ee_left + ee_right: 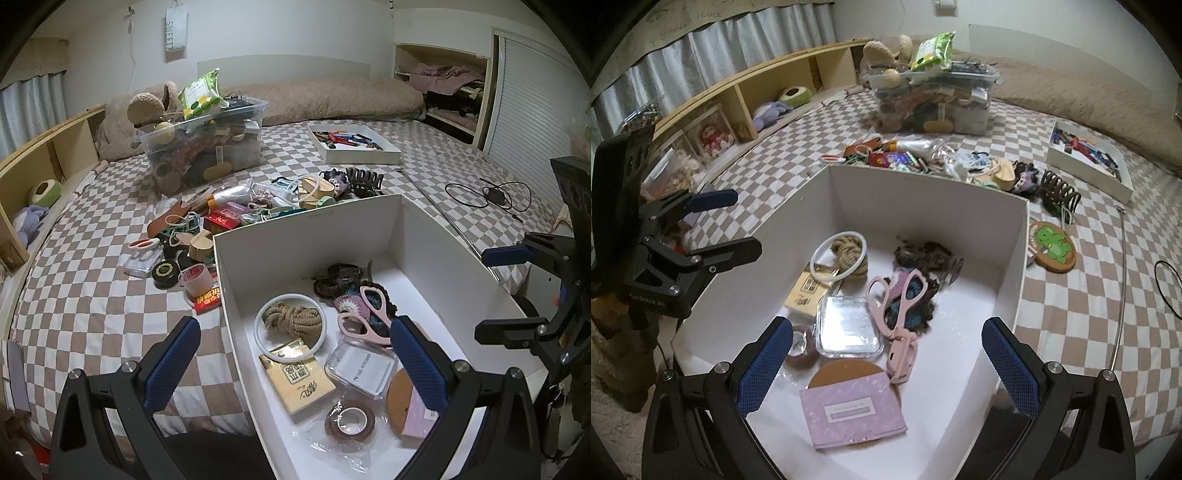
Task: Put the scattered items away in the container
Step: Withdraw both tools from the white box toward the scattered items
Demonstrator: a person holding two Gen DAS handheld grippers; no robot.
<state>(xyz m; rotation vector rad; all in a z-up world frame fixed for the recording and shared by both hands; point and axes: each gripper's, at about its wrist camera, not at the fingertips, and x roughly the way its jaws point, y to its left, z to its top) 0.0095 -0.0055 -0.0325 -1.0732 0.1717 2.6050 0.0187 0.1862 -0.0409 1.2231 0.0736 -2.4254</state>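
Left wrist view: both grippers, left gripper [291, 354] and right gripper [886, 354], are seen spread and empty above the white box [369, 218]. Scattered items [207, 236] lie heaped just beyond its far wall. Tangled neighbours could be dragged along if one piece were pinched carelessly.

Left claw [291, 354], right claw [886, 354]: black angular frames, blue textured finger pads, silver screws.

White box [923, 199] — pink scissors [899, 306], checkered bedspread [1071, 295].
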